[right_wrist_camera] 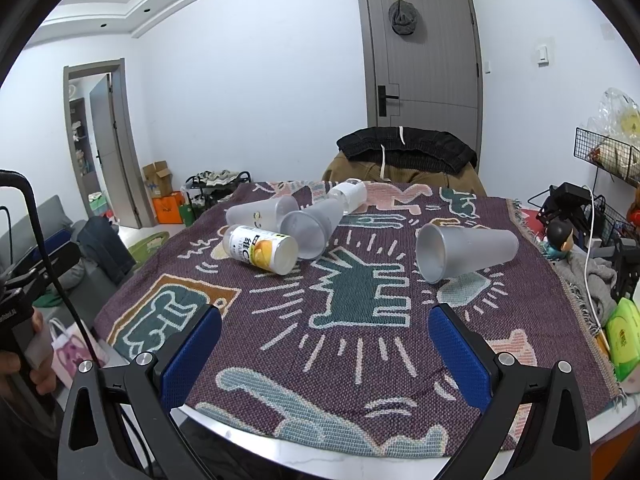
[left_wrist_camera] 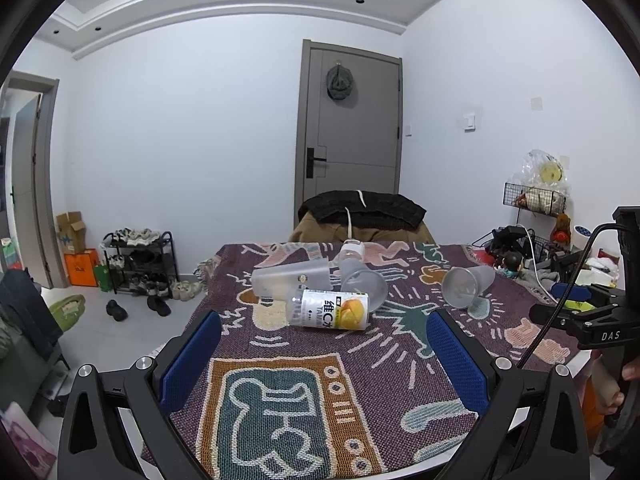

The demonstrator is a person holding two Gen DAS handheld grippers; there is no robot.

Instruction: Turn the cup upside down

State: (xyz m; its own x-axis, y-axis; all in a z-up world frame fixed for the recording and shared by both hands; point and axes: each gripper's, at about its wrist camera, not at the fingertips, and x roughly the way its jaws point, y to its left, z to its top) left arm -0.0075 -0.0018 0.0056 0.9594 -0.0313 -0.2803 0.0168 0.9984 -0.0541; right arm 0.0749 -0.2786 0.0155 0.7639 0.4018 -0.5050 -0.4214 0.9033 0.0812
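Three frosted plastic cups lie on their sides on the patterned cloth. One cup [right_wrist_camera: 466, 251] lies alone at the right, mouth toward me; it also shows in the left wrist view [left_wrist_camera: 467, 285]. A second cup [right_wrist_camera: 310, 226] and a third cup [right_wrist_camera: 260, 213] lie in the far cluster with a mango drink bottle [right_wrist_camera: 262, 252]. In the left wrist view these are the second cup [left_wrist_camera: 364, 286], the third cup [left_wrist_camera: 290, 278] and the bottle [left_wrist_camera: 330, 309]. My left gripper [left_wrist_camera: 324, 356] is open and empty, short of the cluster. My right gripper [right_wrist_camera: 324, 356] is open and empty, short of the lone cup.
A small clear bottle [right_wrist_camera: 350, 194] lies behind the cluster. A chair with dark clothes [right_wrist_camera: 406, 148] stands at the table's far edge. Cables, a wire rack and clutter [right_wrist_camera: 580, 216] crowd the right side. The table's near edge [right_wrist_camera: 320, 462] is just below my right gripper.
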